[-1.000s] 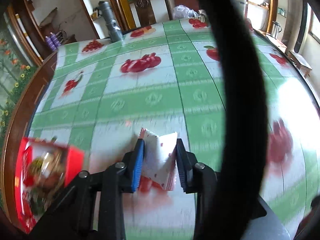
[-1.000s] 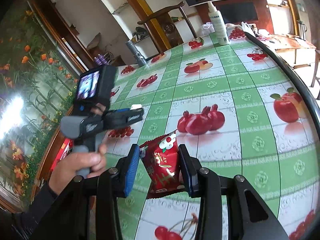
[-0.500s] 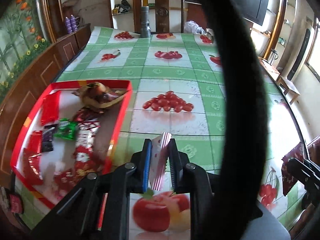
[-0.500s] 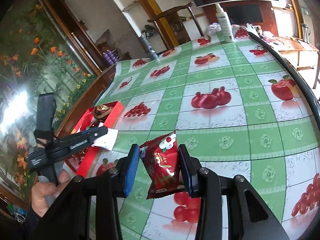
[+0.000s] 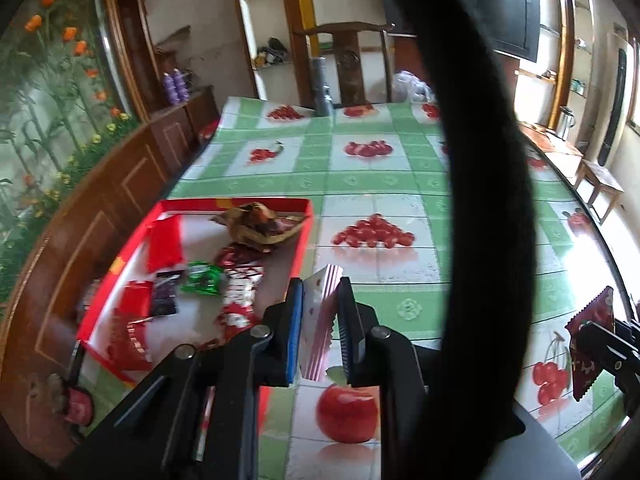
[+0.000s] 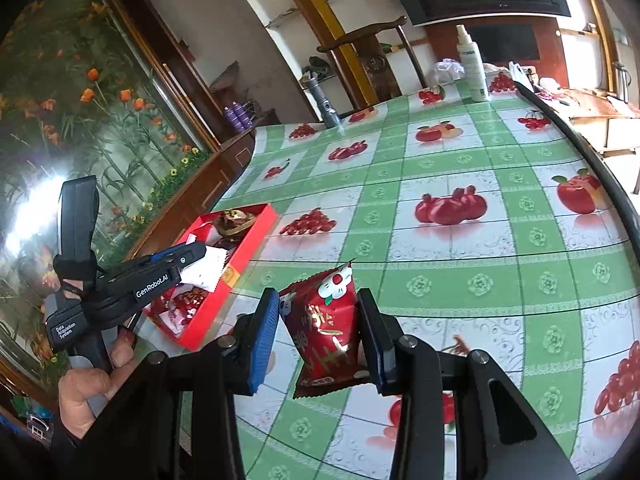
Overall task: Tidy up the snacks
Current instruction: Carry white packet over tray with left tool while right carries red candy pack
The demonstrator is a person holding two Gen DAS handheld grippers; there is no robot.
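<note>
Covering most of the room's middle, a table (image 6: 460,248) in fruit-print cloth carries a red tray (image 5: 298,248) near its left edge, already stocked with several packets. Two snacks are not yet in it, each held off the cloth. The left gripper (image 5: 320,334) is clenched on a white packet (image 5: 318,322) just beside the tray's near wall; the right gripper (image 6: 318,340) grasps a red packet (image 6: 328,332) farther out over the table. No loose snacks show elsewhere, so the task looks close to done.
</note>
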